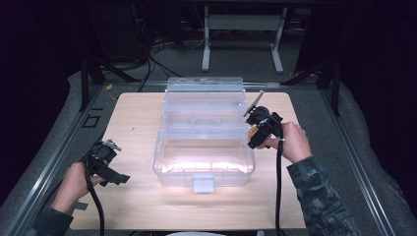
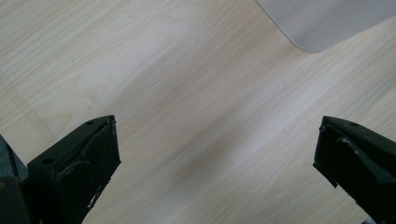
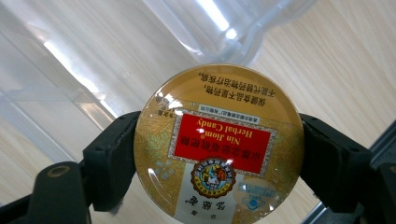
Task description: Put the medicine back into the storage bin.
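We see the right hand-held gripper [image 3: 217, 154] clamped on a round candy tin [image 3: 218, 143], just beside the clear plastic box [image 1: 204, 142]'s right wall; the left hand-held gripper [image 2: 217, 158] gapes wide and empty over the bench [image 2: 187, 93], left of that box.

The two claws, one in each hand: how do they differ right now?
The right claw is clamped on a round candy tin; the left claw holds nothing, its jaws wide apart. The right claw is beside the clear plastic box; the left claw is apart from it, over bare table. Both have black jaws.
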### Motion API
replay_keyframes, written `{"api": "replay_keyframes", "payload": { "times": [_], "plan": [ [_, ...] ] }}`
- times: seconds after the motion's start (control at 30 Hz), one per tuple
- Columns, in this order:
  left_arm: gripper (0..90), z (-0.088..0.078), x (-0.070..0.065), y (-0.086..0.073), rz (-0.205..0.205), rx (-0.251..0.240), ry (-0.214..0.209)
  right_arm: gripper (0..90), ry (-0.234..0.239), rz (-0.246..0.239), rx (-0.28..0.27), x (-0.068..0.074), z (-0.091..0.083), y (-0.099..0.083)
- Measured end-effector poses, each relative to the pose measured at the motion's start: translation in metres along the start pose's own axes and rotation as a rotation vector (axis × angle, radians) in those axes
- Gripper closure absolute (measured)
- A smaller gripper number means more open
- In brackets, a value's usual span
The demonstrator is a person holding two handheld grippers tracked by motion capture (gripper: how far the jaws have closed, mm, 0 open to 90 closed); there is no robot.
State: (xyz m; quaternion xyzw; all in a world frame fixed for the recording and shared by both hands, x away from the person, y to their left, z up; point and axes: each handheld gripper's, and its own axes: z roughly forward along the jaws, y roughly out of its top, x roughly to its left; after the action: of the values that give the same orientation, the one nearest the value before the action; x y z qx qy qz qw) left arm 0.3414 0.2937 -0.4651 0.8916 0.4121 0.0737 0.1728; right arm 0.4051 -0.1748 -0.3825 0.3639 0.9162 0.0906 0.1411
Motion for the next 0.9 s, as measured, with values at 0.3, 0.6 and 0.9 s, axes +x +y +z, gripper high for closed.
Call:
{"api": "replay_keyframes", "payload": {
  "times": [0.3,0.6,0.9],
  "plan": [
    [0.2,0.0,-0.001,0.0,0.007,0.008,-0.002,20.0,0.05,-0.034,-0.017,0.019,0.008,0.01],
    [0.2,0.004,-0.002,-0.001,0.019,0.015,-0.018,20.0,0.152,-0.076,-0.019,0.039,0.031,0.015],
    [0.2,0.008,-0.003,-0.002,0.035,0.021,-0.024,20.0,0.225,-0.091,0.041,0.048,0.045,0.016]
  ]
}}
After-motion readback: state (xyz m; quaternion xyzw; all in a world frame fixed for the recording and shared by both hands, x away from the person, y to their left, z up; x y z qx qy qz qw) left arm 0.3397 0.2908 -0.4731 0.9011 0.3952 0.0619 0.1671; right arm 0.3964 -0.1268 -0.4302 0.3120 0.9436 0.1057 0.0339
